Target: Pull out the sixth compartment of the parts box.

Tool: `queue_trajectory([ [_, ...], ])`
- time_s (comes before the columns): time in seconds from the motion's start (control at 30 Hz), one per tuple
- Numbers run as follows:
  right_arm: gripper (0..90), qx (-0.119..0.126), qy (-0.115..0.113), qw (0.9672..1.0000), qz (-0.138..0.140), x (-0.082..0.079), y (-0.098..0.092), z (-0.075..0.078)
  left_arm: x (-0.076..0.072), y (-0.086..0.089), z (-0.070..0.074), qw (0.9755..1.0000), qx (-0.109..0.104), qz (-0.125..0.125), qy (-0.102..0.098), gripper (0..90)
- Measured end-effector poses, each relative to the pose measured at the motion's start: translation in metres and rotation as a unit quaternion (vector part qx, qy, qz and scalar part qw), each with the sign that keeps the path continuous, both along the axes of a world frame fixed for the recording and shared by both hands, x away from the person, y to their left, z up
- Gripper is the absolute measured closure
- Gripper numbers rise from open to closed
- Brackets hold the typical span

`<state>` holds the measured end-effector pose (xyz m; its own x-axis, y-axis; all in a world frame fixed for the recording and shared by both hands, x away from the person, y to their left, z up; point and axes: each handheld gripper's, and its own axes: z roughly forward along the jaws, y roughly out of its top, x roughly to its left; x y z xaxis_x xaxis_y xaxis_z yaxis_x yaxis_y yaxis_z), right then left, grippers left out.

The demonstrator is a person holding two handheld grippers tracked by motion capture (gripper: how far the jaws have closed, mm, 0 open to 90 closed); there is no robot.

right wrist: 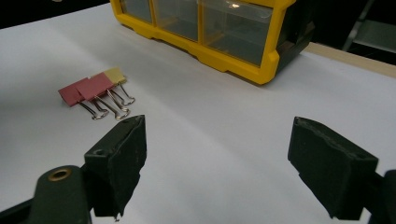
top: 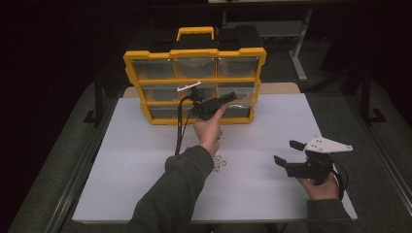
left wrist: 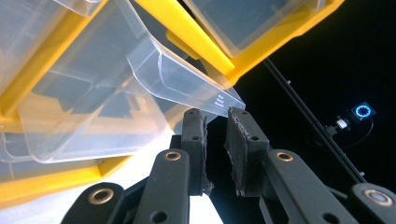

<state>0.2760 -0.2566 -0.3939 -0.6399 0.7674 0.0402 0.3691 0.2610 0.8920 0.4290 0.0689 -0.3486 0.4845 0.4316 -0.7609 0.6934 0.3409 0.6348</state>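
Left gripper view: left fingers (left wrist: 215, 140) clamped on front lip of clear drawer (left wrist: 140, 88), pulled out of yellow cabinet (top: 194, 82). Right fingers (right wrist: 233, 172) spread wide, empty, above counter (right wrist: 224, 130); clips (right wrist: 95, 93) beyond left fingertip.

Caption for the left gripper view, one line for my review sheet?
Left gripper shut on the lip of a clear drawer, pulled partly out of the yellow organizer.

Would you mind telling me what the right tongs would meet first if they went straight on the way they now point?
Probably the white table itself, as the open right tongs tilt downward; beyond it stands the yellow organizer. Depth is unclear.
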Motion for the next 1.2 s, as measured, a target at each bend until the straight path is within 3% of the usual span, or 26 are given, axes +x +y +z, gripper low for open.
queue_trajectory([
  [0.3,18.3,-0.003,0.004,1.0,0.0,0.001,0.001,-0.001,-0.005,0.001,-0.001,0.9999,0.005,-0.008,-0.007,77.8],
  [0.43,18.2,-0.005,0.006,1.0,0.002,0.001,0.001,-0.002,-0.004,0.001,0.0,0.9992,0.025,-0.025,-0.018,75.9],
  [0.53,18.2,-0.003,0.005,1.0,0.002,0.001,0.002,-0.002,-0.008,0.002,0.003,0.9941,0.081,-0.058,-0.042,73.2],
  [0.57,18.2,-0.005,0.005,1.0,0.003,0.0,0.002,-0.002,-0.01,0.001,0.005,0.9907,0.103,-0.07,-0.056,73.2],
  [0.63,18.2,-0.007,0.004,1.0,0.001,-0.001,0.002,-0.001,-0.013,0.001,0.01,0.9808,0.147,-0.093,-0.087,73.9],
  [0.67,18.2,-0.006,0.005,1.0,0.001,-0.001,0.001,-0.001,-0.013,0.001,0.01,0.9808,0.147,-0.093,-0.087,73.9],
  [0.7,18.2,-0.006,0.005,1.0,0.001,-0.001,0.001,-0.001,-0.014,0.001,0.013,0.9757,0.162,-0.11,-0.097,73.9],
  [0.73,18.1,-0.006,0.001,1.0,0.0,-0.002,0.0,0.0,-0.013,0.0,0.021,0.9619,0.194,-0.149,-0.122,72.7],
  [0.77,18.1,-0.006,0.001,1.0,0.0,-0.002,0.0,0.0,-0.013,0.0,0.021,0.9619,0.194,-0.149,-0.122,72.7],
  [0.8,18.2,-0.005,0.003,1.0,-0.001,-0.002,0.0,0.0,-0.013,-0.001,0.032,0.9456,0.223,-0.185,-0.147,72.3],
  [0.83,18.2,-0.005,0.003,1.0,-0.001,-0.002,0.0,0.0,-0.013,-0.001,0.032,0.9456,0.223,-0.185,-0.147,71.9],
  [0.87,18.1,-0.007,0.001,1.0,0.001,-0.002,0.001,0.001,-0.013,-0.002,0.046,0.9267,0.255,-0.206,-0.183,71.9],
  [0.9,18.1,-0.007,0.002,1.0,0.001,-0.002,0.002,0.001,-0.013,-0.002,0.046,0.9267,0.255,-0.206,-0.183,71.9],
  [0.93,18.1,-0.01,0.001,0.9999,0.003,-0.002,0.002,0.001,-0.01,-0.004,0.061,0.909,0.283,-0.229,-0.203,71.5],
  [1.0,18.1,-0.013,0.001,0.9999,0.006,-0.002,0.003,0.001,-0.006,-0.007,0.076,0.8907,0.31,-0.24,-0.23,71.5],
  [1.03,18.1,-0.013,0.001,0.9999,0.006,-0.002,0.003,0.001,-0.006,-0.007,0.076,0.8907,0.31,-0.24,-0.23,71.0],
  [1.07,18.2,-0.016,0.003,0.9998,0.007,-0.002,0.003,0.001,0.001,-0.01,0.089,0.8735,0.332,-0.252,-0.251,70.1],
  [1.1,18.2,-0.016,0.003,0.9998,0.007,-0.002,0.003,0.001,0.001,-0.01,0.089,0.8735,0.332,-0.252,-0.251,69.4],
  [1.13,18.2,-0.015,0.002,0.9998,0.009,-0.002,0.003,0.0,0.006,-0.013,0.097,0.8562,0.355,-0.263,-0.268,69.0],
  [1.2,18.2,-0.014,0.003,0.9998,0.011,-0.001,0.003,0.0,0.013,-0.02,0.101,0.8413,0.377,-0.284,-0.263,67.3],
])
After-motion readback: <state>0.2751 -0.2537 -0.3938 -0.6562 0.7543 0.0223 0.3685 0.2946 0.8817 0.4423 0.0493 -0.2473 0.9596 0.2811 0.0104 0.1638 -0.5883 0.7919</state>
